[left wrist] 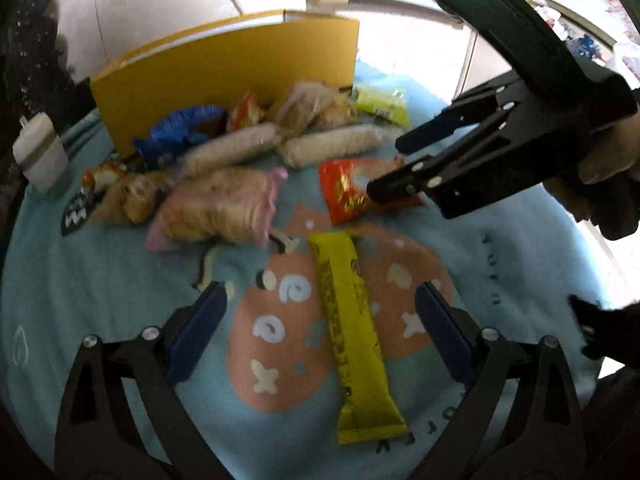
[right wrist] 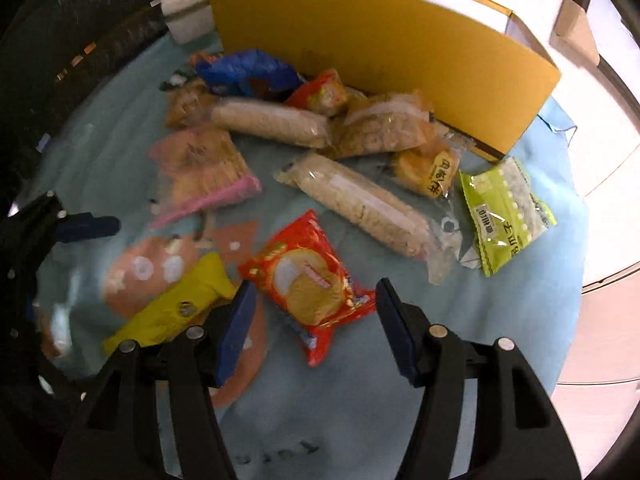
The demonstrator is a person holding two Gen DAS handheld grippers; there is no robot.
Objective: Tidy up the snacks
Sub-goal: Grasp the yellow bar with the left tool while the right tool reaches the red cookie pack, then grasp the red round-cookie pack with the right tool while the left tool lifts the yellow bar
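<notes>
Left wrist: yellow bar (left wrist: 352, 332) between jaws.

green packet (right wrist: 506, 216): Chinese print, blurred | cloth (left wrist: 496, 280): possibly "turn"

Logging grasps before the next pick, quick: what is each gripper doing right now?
Left gripper: open, holding nothing, poised over the yellow snack bar.
Right gripper: open, holding nothing, poised over the red snack packet.
</notes>
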